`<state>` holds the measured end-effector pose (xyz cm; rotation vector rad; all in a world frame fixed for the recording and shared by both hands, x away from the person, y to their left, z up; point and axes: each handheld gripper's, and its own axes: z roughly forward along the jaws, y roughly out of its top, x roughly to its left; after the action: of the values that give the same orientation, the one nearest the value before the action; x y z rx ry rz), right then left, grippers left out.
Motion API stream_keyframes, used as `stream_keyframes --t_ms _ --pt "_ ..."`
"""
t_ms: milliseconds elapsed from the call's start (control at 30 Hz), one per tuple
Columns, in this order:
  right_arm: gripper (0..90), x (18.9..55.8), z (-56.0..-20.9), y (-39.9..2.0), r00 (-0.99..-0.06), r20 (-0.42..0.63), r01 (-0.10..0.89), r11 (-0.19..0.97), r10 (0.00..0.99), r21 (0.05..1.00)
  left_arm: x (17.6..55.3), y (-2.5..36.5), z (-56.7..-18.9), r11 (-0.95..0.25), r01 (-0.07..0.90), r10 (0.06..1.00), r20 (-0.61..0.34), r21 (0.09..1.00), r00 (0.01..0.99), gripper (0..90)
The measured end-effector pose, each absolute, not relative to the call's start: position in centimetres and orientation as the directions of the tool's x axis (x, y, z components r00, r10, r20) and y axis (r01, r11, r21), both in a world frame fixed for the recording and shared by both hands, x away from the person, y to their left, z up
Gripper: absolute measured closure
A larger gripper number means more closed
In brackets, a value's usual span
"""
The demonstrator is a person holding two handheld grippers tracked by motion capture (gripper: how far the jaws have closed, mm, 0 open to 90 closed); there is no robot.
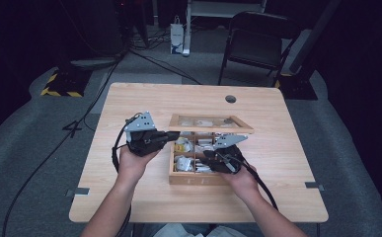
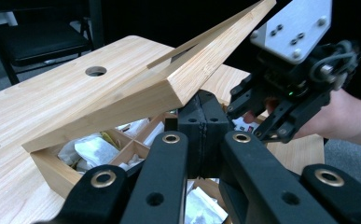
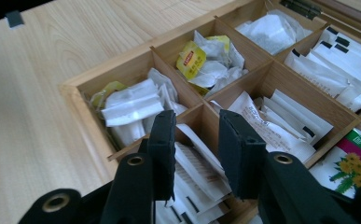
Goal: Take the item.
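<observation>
Left claw (image 2: 205, 122) props the lid (image 2: 169, 84); right claw (image 3: 197, 140) (parted) over sachets (image 3: 201, 172)

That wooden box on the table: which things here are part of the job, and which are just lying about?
Part of the job:
- wooden box with packets
- its lid, propped up by the left gripper
- right gripper, over the compartments

Just lying about:
- folding chair
- white bag on the floor
- floor cables
</observation>
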<state>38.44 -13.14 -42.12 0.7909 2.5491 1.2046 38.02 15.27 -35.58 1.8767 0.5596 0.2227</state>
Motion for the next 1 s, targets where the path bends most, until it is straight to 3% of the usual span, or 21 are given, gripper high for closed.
stream_keyframes --t_ms 233,600,633,733,1000 --pt "68.6 39.1 -42.9 -12.8 -0.825 0.03 0.401 0.546 0.565 0.736 38.1 15.3 -35.5 -0.271 0.27 0.479 -0.113 0.924 0.87 89.8" --pt "79.8 39.2 -43.3 -12.4 -0.815 0.003 0.425 0.595 0.579 0.682 38.3 15.2 -35.5 -0.273 0.271 0.478 -0.114 0.923 0.871 89.8" --pt "85.4 39.2 -43.3 -12.3 -0.817 0.003 0.429 0.604 0.577 0.672 38.3 15.1 -35.5 -0.274 0.27 0.478 -0.113 0.923 0.871 89.8" --pt "89.7 39.1 -43.4 -12.2 -0.82 -0.002 0.426 0.613 0.572 0.665 38.3 15.1 -35.5 -0.273 0.272 0.477 -0.115 0.923 0.871 89.8" --pt "90.0 38.5 -43.1 -12.1 -0.823 -0.03 0.402 0.619 0.567 0.675 38.3 15.1 -35.5 -0.277 0.271 0.476 -0.114 0.922 0.872 89.9"
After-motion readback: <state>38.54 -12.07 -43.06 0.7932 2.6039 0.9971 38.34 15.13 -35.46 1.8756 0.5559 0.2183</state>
